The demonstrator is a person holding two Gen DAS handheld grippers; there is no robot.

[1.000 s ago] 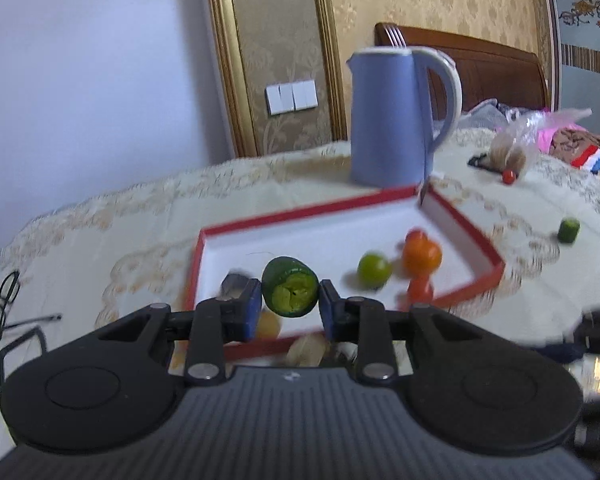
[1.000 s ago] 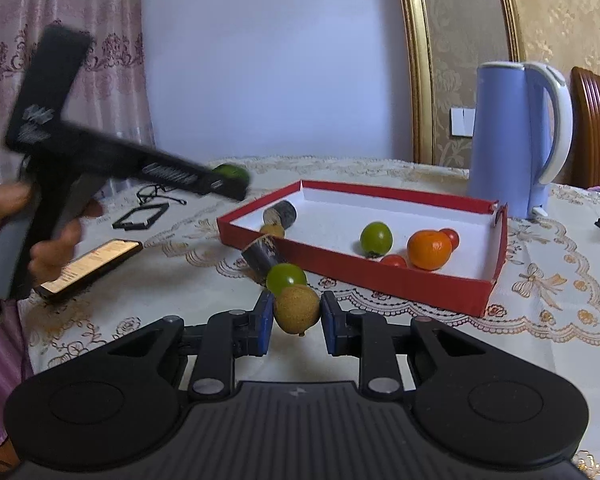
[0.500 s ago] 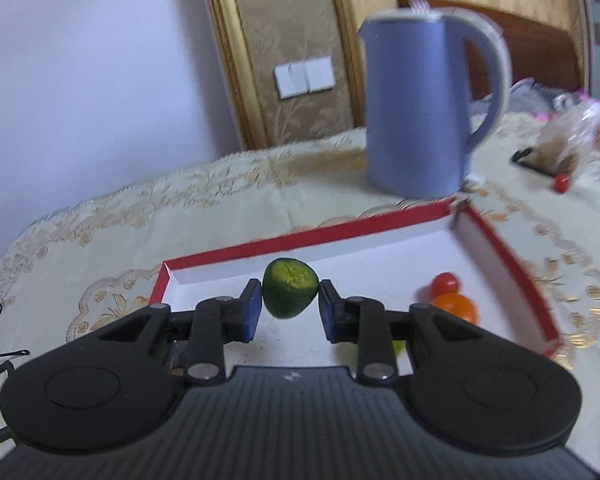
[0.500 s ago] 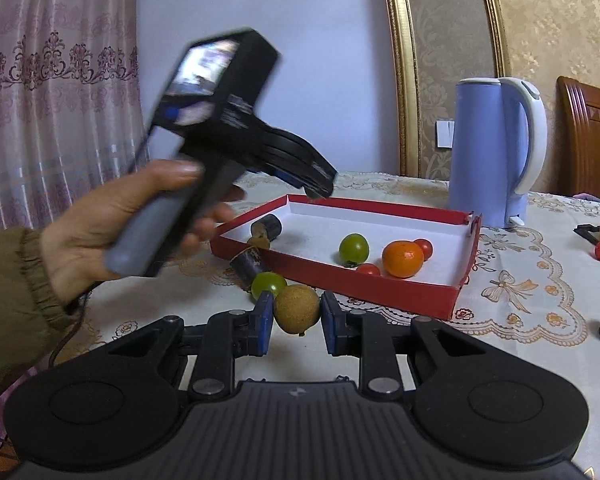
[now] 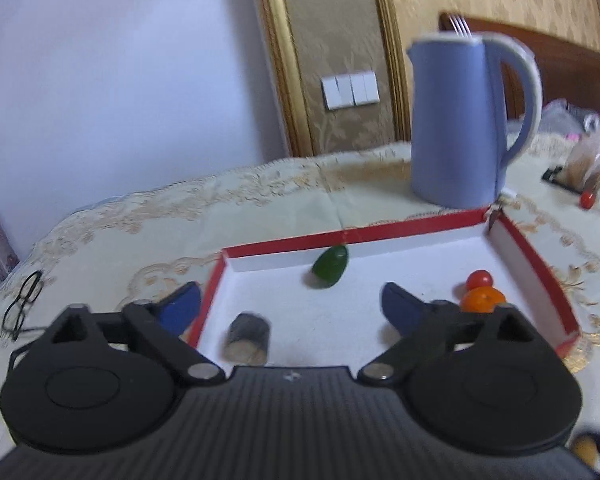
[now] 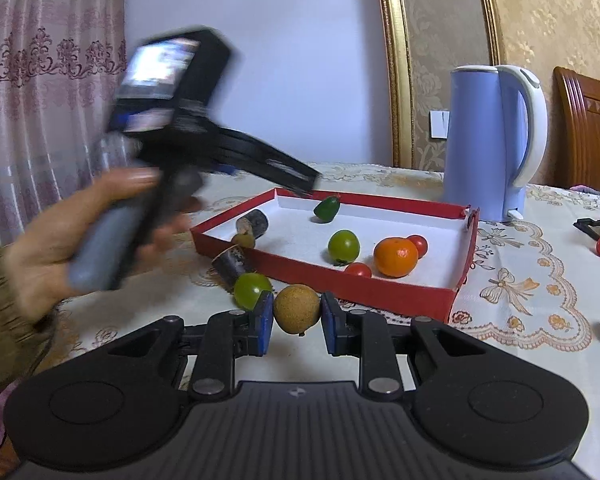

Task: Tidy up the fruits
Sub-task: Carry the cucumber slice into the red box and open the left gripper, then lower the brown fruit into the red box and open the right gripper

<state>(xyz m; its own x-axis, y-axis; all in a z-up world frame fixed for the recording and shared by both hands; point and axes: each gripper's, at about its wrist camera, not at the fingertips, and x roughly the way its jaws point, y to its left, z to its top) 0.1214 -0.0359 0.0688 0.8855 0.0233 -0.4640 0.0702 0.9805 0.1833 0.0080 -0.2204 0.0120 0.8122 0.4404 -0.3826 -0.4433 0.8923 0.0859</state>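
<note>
Dark green fruit (image 5: 330, 266): lies loose inside the red tray (image 5: 540, 256), near its far wall. Left gripper (image 5: 291, 306): jaws opening, spread wide, nothing between them. Right gripper (image 6: 296, 322): clenched on a tan round fruit (image 6: 297, 308), near side of tray. Tray also holds an orange (image 6: 395, 257), green citrus (image 6: 343, 245), cherry tomatoes (image 6: 357, 269). Blue kettle (image 6: 488, 140) stands beyond.

The room has soft, even daylight with only faint shadows, both pictures bend and curve at their edges, the left wrist picture is smeared and fuzzy, and the moving left gripper (image 6: 300, 184) looks blurry in the other.
</note>
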